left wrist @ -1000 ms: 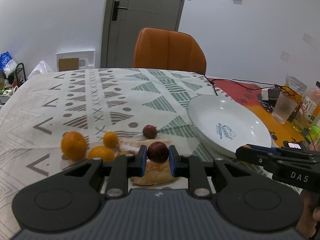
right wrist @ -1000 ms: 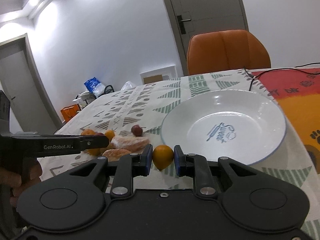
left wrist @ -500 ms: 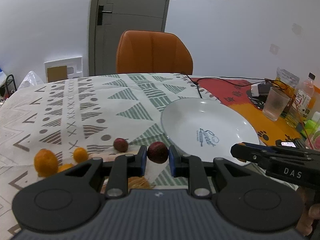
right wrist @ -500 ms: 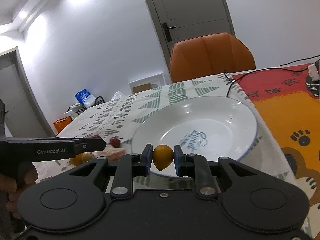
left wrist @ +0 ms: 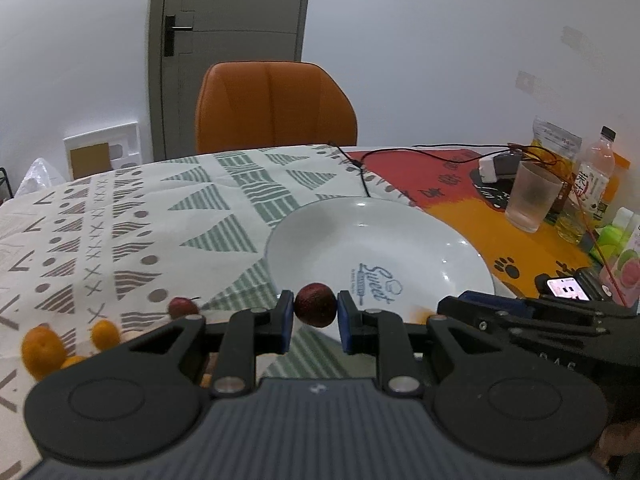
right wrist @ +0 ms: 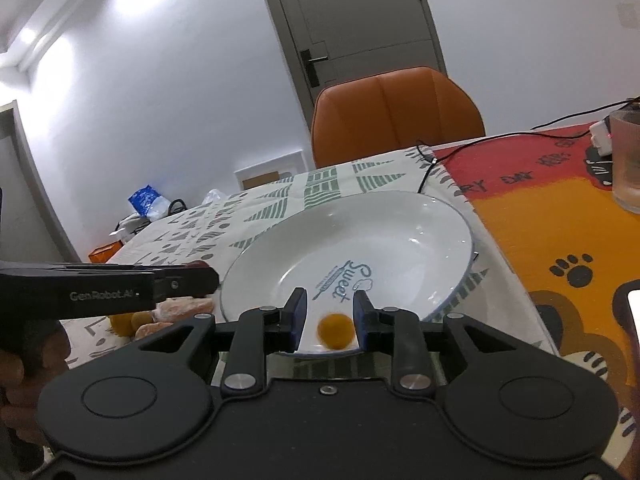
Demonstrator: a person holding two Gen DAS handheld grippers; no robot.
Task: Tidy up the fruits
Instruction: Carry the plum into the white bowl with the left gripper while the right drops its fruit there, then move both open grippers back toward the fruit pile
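Note:
My left gripper is shut on a dark red round fruit, held just over the near rim of the white plate. My right gripper hangs over the plate's near edge and its jaws are opening. A small orange fruit, blurred, sits low between the pads, no longer pressed by them, close above the plate's near rim. On the patterned cloth to the left lie another small red fruit and several oranges.
Peeled orange pieces lie left of the plate, under the left gripper's fingers. An orange chair stands behind the table. A frosted cup, bottles and a black cable crowd the far right.
Both grippers moved from the fruit pile to the plate. The right jaws parted and the orange fruit dropped lower between them. The left gripper kept its grip on the red fruit.

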